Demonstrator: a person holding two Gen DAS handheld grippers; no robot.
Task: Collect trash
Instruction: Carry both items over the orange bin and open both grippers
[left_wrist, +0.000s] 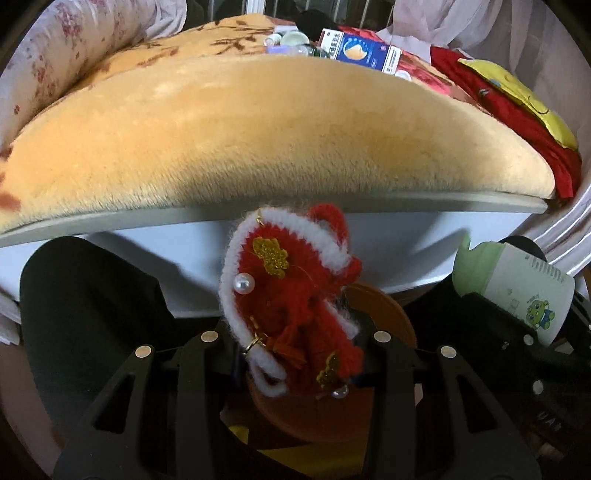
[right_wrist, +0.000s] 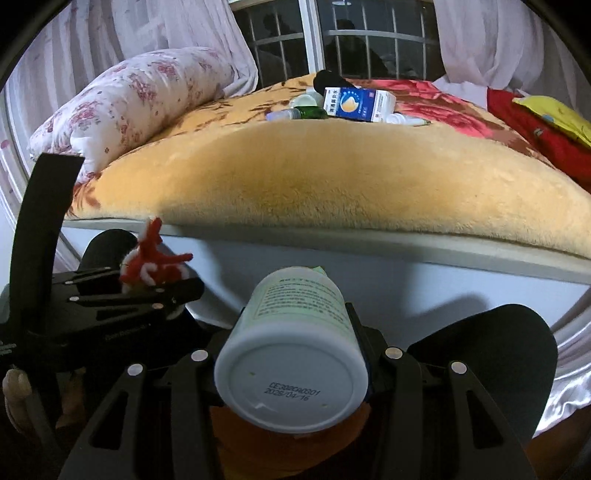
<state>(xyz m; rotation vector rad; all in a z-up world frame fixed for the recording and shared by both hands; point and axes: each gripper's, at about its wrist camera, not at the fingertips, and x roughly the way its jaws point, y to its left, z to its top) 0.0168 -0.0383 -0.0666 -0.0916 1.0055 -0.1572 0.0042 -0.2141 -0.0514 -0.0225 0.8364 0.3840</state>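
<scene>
Gripping a red yarn ornament (left_wrist: 291, 295), left fingers (left_wrist: 236, 354) closed, right fingers (right_wrist: 360, 328) clamping white bottle (right_wrist: 295, 347), contents hidden.

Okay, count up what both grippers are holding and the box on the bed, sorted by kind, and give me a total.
Red and white yarn ornament, in the left gripper: 1
White bottle with a green cap, in the right gripper: 1
Blue and white box, on the orange blanket: 1
Total: 3
The small containers beside the box are too small to count.
</scene>
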